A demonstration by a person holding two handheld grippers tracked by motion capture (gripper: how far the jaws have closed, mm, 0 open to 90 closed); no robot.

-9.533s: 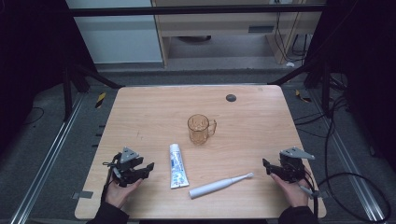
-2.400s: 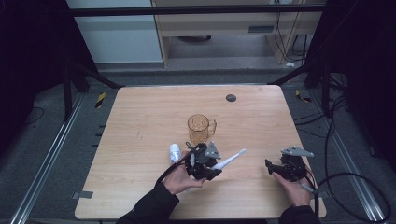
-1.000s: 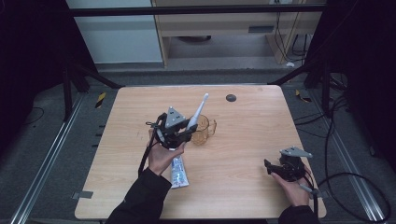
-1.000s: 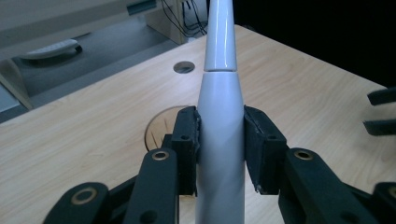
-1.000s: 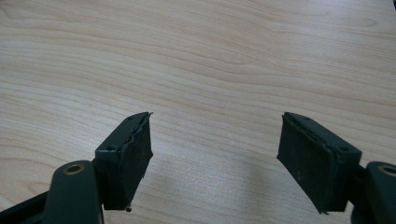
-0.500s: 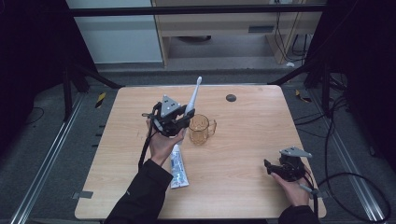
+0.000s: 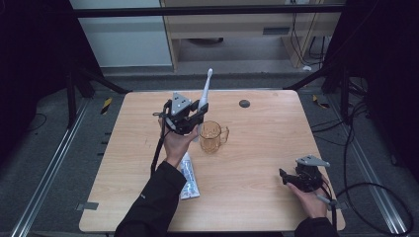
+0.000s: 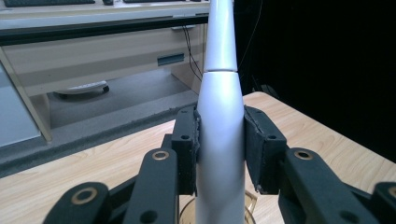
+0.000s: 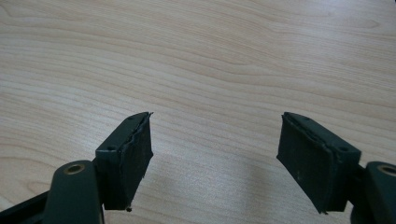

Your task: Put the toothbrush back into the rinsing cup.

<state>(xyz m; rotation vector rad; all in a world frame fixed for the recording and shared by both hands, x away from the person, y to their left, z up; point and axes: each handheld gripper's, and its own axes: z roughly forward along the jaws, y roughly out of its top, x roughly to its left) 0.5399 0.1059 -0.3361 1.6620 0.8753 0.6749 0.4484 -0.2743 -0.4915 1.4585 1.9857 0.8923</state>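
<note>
A white electric toothbrush (image 7: 204, 96) stands nearly upright in my left gripper (image 7: 190, 120), head up, raised just left of the amber plastic cup (image 7: 213, 136) at the table's middle. In the left gripper view both pads press the toothbrush handle (image 8: 219, 140), and the cup rim (image 8: 250, 205) shows right below it. A toothpaste tube (image 7: 189, 175) lies flat on the table beside the left forearm. My right gripper (image 7: 289, 178) rests low at the front right of the table; its jaws stand wide apart over bare wood (image 9: 215, 154) with nothing between them.
A small dark round disc (image 7: 244, 103) lies near the table's far edge. The wooden table (image 7: 267, 143) has black frame posts at its far corners and cables on the floor to the right. Cabinets stand beyond the far edge.
My left gripper has carried the toothbrush a little right and up, turning it more upright beside the cup. The right gripper has stayed put.
</note>
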